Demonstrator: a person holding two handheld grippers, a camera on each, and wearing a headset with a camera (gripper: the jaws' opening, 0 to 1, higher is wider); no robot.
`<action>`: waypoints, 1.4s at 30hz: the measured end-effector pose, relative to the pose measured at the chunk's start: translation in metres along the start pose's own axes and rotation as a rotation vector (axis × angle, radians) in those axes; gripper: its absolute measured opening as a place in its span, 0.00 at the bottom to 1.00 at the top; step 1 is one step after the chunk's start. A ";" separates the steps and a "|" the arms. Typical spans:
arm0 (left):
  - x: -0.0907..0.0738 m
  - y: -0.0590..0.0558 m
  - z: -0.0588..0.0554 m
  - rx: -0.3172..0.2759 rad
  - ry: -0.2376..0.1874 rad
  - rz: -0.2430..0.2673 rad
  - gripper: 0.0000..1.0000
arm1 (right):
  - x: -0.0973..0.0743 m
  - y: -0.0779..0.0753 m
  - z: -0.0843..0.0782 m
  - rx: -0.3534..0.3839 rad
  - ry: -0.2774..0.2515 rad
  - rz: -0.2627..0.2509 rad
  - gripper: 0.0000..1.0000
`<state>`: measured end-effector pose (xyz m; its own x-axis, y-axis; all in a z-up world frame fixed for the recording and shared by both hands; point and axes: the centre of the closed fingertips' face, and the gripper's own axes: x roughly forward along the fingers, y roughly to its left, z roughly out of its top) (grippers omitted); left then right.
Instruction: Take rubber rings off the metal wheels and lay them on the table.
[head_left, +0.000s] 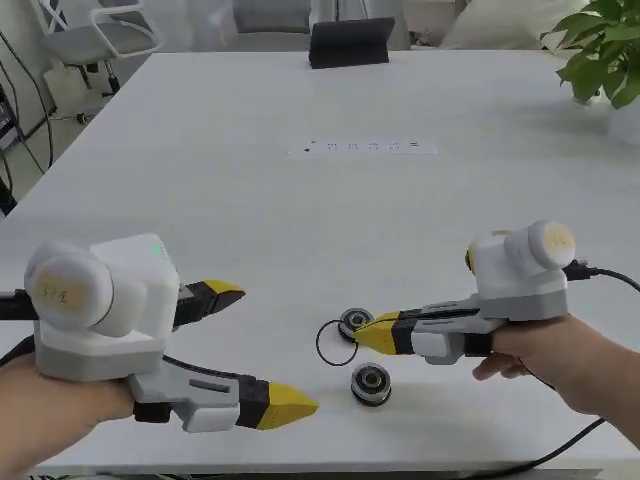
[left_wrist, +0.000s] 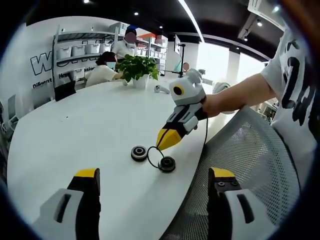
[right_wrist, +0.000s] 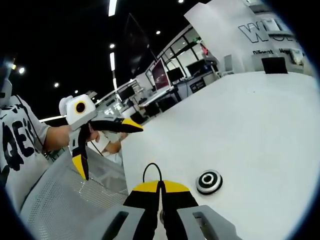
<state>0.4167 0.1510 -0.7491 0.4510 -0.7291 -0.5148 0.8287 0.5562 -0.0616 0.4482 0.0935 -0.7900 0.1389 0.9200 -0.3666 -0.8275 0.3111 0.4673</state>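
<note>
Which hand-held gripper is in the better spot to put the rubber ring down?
Right. The right hand-held gripper is shut on the rubber ring by the metal wheels. The left hand-held gripper is open and farther away.

We hold the left gripper (head_left: 270, 350) low at the near left, jaws spread wide, yellow tips pointing right, our left hand (head_left: 50, 415) beneath it. The right gripper (head_left: 362, 335) points left, jaws pressed together on a rubber ring (head_left: 336, 344), our right hand (head_left: 550, 355) wrapped around its handle.
</note>
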 end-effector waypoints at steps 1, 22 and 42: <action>-0.001 0.001 0.000 -0.002 -0.002 0.002 0.88 | 0.001 0.000 0.000 -0.003 0.005 0.000 0.00; -0.015 0.007 -0.009 -0.006 0.003 0.037 0.92 | 0.029 -0.009 -0.013 -0.057 0.129 -0.041 0.00; -0.017 0.011 -0.012 -0.016 0.010 0.047 0.92 | 0.045 -0.022 -0.031 -0.139 0.236 -0.104 0.00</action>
<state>0.4136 0.1747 -0.7514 0.4862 -0.6981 -0.5256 0.8010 0.5964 -0.0512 0.4555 0.1206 -0.8414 0.1099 0.7991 -0.5911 -0.8845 0.3499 0.3085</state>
